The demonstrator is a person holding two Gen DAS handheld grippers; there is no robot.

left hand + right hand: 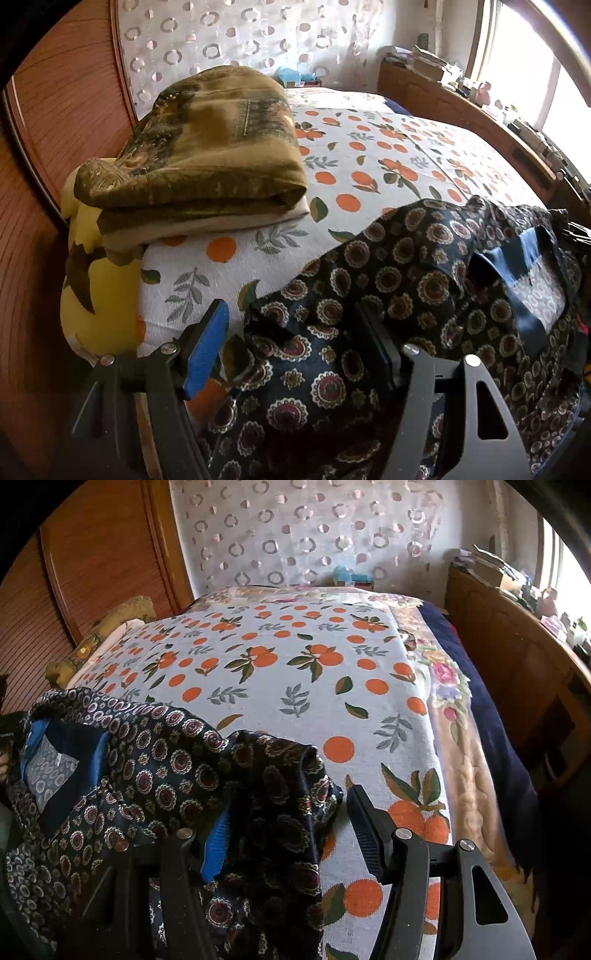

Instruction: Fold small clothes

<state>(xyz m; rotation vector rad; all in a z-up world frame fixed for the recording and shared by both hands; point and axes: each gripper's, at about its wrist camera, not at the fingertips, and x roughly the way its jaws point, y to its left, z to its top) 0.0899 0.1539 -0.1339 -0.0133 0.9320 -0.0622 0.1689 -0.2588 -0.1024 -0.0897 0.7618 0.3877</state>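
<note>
A dark navy garment with round medallion prints point(424, 280) lies rumpled on the near edge of the bed; its blue inner neck lining point(524, 266) shows. It also shows in the right wrist view point(159, 760). My left gripper point(295, 343) is open, its jaws wide apart around a raised fold of the garment's left edge. My right gripper point(288, 827) is open, its jaws apart around a bunched fold at the garment's right edge. Cloth fills the gap between both pairs of fingers without being pinched.
The bed is covered by a white sheet with orange fruit prints point(295, 664). A folded olive-brown blanket stack point(207, 147) sits at the bed's left over a yellow pillow point(96, 295). A wooden wardrobe point(55, 110) stands left; a cluttered wooden ledge point(517, 646) runs along the right.
</note>
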